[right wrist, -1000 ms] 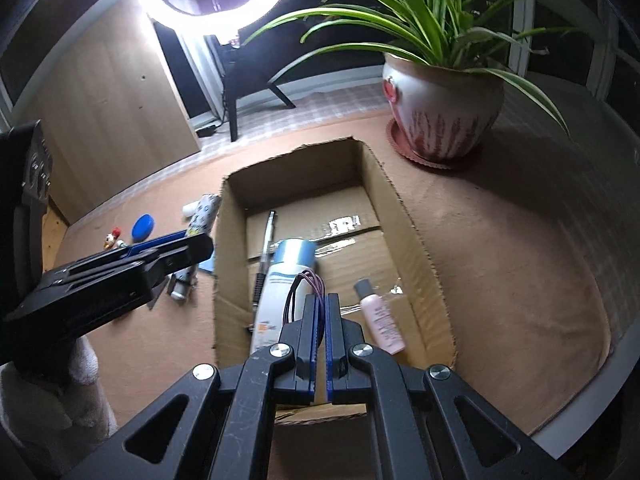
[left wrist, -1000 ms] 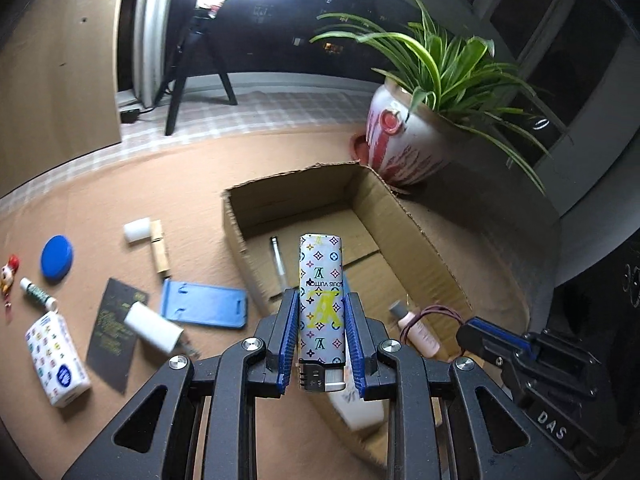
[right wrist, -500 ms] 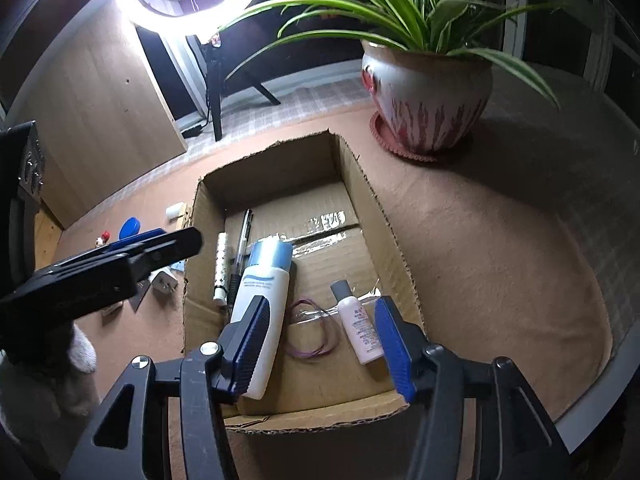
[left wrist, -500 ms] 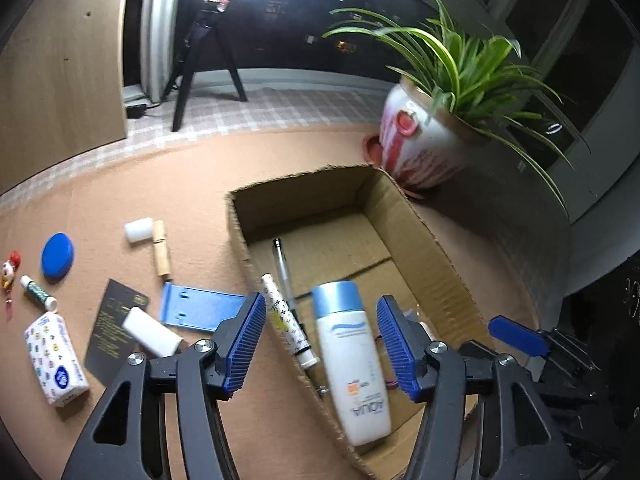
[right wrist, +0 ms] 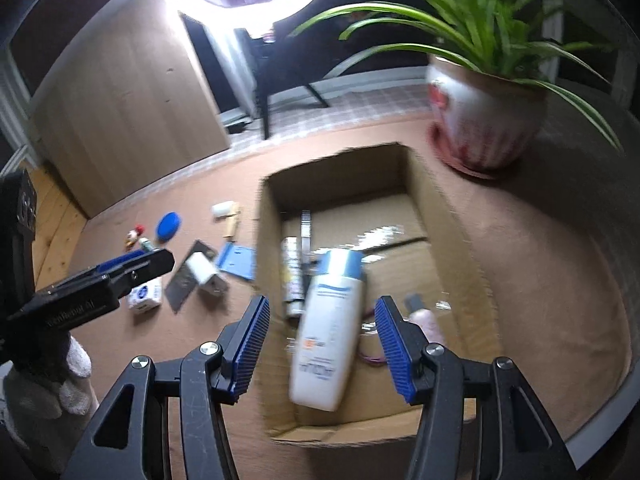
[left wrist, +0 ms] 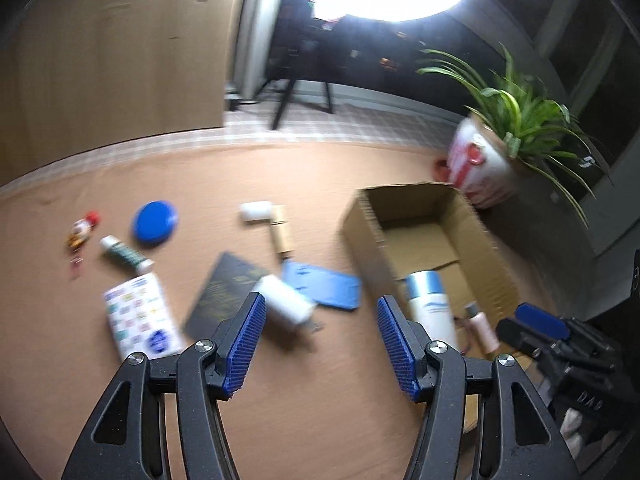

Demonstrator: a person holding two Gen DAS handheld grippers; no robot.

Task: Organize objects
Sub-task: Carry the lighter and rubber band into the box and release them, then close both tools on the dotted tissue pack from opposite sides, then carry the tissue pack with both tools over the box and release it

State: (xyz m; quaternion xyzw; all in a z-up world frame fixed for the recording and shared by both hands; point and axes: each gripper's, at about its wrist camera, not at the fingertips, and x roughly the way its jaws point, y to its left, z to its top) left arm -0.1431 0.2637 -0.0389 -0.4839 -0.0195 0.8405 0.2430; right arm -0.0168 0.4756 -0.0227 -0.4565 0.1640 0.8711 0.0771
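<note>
My left gripper [left wrist: 320, 336] stands open and empty over the brown mat, left of the cardboard box [left wrist: 360, 236]. Just ahead of it lie a white cylinder [left wrist: 284, 304], a blue flat holder [left wrist: 326, 286], a black card [left wrist: 224, 296] and a patterned tissue pack [left wrist: 140, 322]. My right gripper [right wrist: 320, 344] hangs open over the near end of the box [right wrist: 452, 220]. Inside the box lie a white bottle with a blue cap [right wrist: 328, 332], a patterned lighter [right wrist: 292, 276], a pen [right wrist: 306, 228], a pink bottle [right wrist: 426, 320] and a purple hair tie [right wrist: 372, 356].
Farther left on the mat are a blue disc [left wrist: 155, 222], a green tube [left wrist: 126, 256], a small figurine [left wrist: 82, 230], a white cap [left wrist: 256, 211] and a wooden stick [left wrist: 280, 234]. A potted plant [right wrist: 484, 120] stands behind the box. A ring light glares at the back.
My left gripper let go of the patterned lighter into the box, opened, and swung left over the loose things. My right gripper opened and left the hair tie in the box.
</note>
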